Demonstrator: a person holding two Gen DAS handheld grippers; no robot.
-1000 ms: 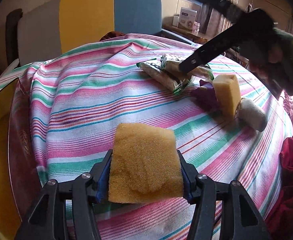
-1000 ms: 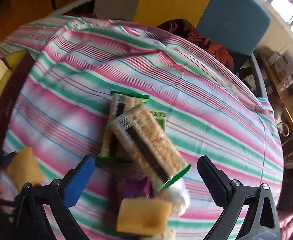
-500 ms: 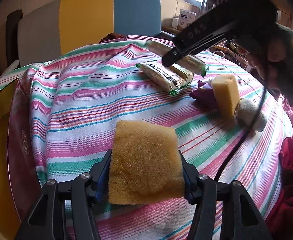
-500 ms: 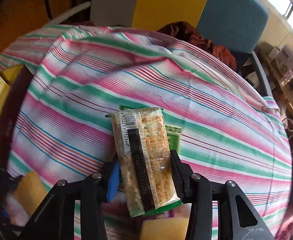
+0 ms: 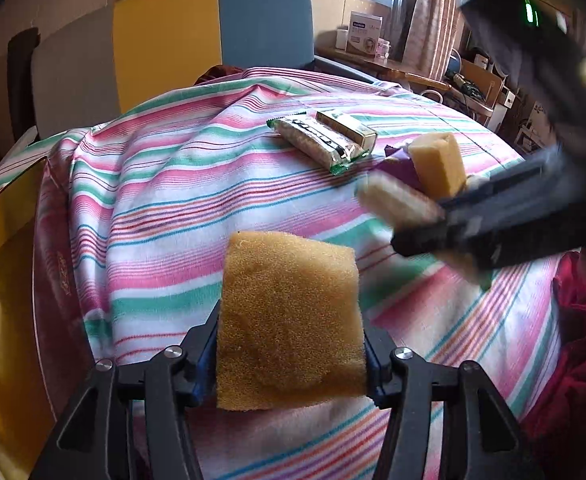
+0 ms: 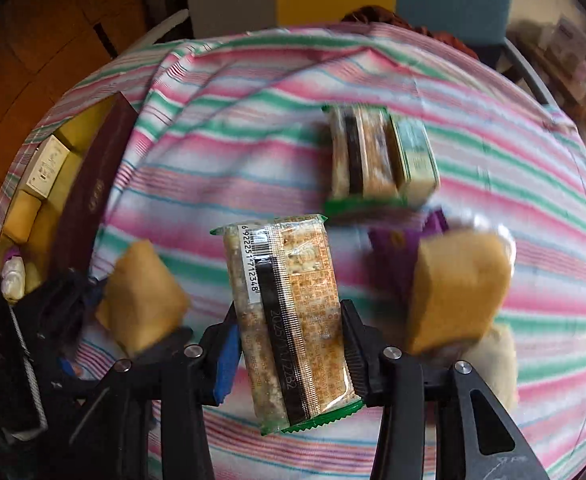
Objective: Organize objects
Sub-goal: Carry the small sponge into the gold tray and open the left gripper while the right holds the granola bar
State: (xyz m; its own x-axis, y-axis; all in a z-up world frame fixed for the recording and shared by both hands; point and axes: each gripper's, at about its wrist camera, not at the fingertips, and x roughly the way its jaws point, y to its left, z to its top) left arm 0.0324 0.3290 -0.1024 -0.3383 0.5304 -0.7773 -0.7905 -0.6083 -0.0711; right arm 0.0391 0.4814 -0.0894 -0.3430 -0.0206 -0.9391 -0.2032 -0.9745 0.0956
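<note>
while the left gripper (image 5: 291, 356) pinches a sponge (image 5: 289, 320), the right gripper (image 6: 291, 356) (blurred) clamps a cracker pack (image 6: 289, 320).

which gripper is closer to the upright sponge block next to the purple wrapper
Right. The right gripper, shut on a snack bar, is just beside the upright sponge block. The left gripper, holding a flat sponge, sits further off, at the cloth's near edge.
</note>
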